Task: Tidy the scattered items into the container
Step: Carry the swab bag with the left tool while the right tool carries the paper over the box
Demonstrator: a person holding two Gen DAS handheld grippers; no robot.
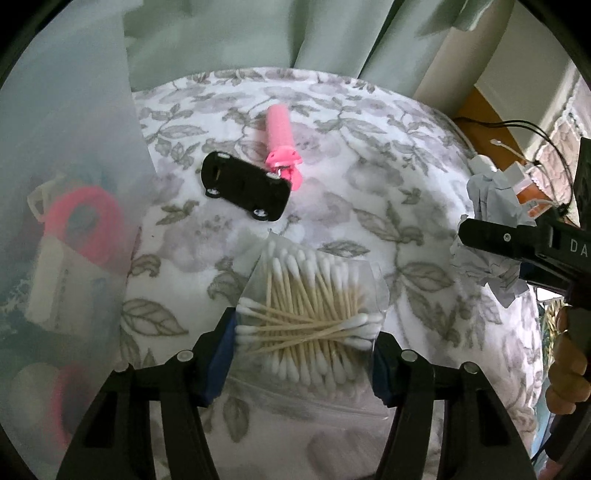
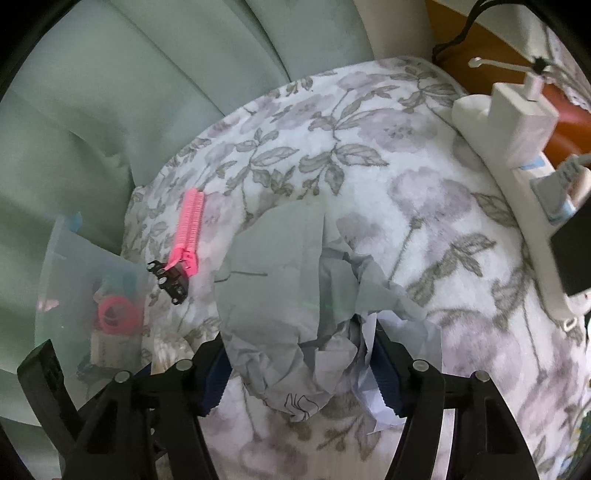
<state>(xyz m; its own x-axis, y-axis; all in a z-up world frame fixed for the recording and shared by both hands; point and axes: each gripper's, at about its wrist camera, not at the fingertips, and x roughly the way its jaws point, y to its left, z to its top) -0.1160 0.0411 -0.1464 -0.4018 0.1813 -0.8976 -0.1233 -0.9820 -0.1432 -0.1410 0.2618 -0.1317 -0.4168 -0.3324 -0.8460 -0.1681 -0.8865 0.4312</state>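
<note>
My left gripper (image 1: 304, 339) points down at a clear bag of cotton swabs (image 1: 314, 295) on the floral blanket (image 1: 388, 166). Its blue pads press on both sides of the bag. Beyond it an overturned black toy car (image 1: 245, 192) lies against a pink hair roller (image 1: 279, 136). The translucent container (image 1: 74, 184) stands at the left with a pink ring and other items inside. My right gripper (image 2: 299, 354) is shut on a wad of crumpled paper (image 2: 288, 314). The left wrist view shows that wad (image 1: 487, 206) at the right edge. The container (image 2: 85, 280), car (image 2: 171, 280) and roller (image 2: 190, 229) lie to its left.
Green curtains (image 1: 221, 33) hang behind the blanket-covered surface. A white power strip with a plugged-in charger (image 2: 517, 122) and cables runs along the right edge, with small boxes beside it. A person's hand (image 1: 569, 365) holds the right gripper's handle.
</note>
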